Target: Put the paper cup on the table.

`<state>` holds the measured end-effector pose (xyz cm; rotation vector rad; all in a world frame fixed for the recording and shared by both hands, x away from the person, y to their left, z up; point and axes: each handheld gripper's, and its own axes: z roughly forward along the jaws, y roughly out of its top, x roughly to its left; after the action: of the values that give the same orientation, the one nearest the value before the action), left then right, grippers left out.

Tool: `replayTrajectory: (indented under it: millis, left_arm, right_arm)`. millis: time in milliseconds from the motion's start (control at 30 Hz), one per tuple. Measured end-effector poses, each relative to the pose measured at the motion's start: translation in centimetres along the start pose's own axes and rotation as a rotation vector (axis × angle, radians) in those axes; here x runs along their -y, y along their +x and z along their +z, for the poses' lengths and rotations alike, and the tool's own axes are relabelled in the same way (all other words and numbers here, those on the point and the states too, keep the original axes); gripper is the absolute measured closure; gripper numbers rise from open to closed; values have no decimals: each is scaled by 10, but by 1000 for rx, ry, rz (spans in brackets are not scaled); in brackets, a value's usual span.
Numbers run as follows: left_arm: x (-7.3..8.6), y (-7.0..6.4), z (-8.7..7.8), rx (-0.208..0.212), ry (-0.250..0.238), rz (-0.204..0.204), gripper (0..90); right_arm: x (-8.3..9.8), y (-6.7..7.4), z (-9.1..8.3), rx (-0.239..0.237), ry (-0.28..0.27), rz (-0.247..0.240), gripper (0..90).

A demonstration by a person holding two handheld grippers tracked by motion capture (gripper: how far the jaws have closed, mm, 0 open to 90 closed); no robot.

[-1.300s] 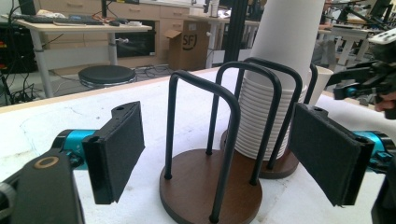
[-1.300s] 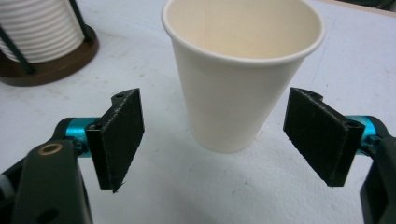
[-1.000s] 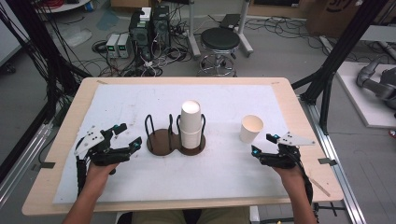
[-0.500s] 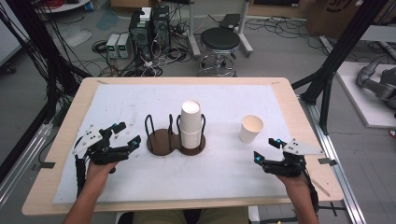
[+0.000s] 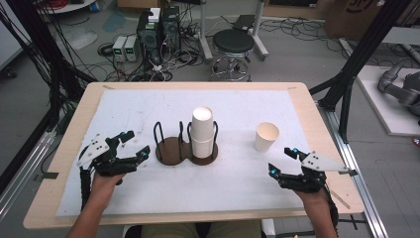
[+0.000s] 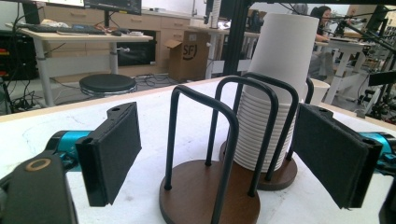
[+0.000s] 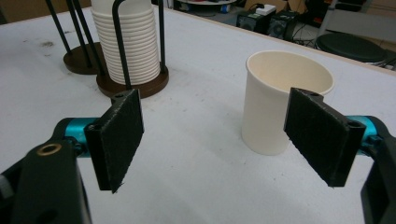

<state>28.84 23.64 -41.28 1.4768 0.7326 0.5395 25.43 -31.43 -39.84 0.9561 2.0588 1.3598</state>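
Observation:
A dark wooden cup holder (image 5: pixel 171 150) with two round bays and black wire hoops stands mid-table. Its right bay carries a tall stack of white paper cups (image 5: pixel 202 130), upside down; the left bay is empty. A single white paper cup (image 5: pixel 266 137) stands upright to the right. My left gripper (image 5: pixel 134 145) rests open at the left, its jaws facing the holder (image 6: pixel 210 196) and the stack (image 6: pixel 275 88). My right gripper (image 5: pixel 283 160) is open near the front right, just short of the single cup (image 7: pixel 280 100), with nothing between its pads.
The table is covered by a white mat (image 5: pixel 237 178) with a wooden rim (image 5: pixel 193 85). Beyond the far edge are a black stool (image 5: pixel 233 42), computer boxes and cables on the floor. Black frame posts (image 5: pixel 356 59) stand at the table's right side.
My right gripper has drawn back toward the front edge and slightly right, away from the single cup. The left gripper has barely moved.

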Motion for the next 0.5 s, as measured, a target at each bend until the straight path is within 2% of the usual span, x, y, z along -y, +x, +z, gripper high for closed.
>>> replayTrajectory:
  millis: [500]
  left_arm:
    - [0,-6,-8,2,-2,17,157]
  right_arm:
    - [-4,7,5,9,-1,-30,204]
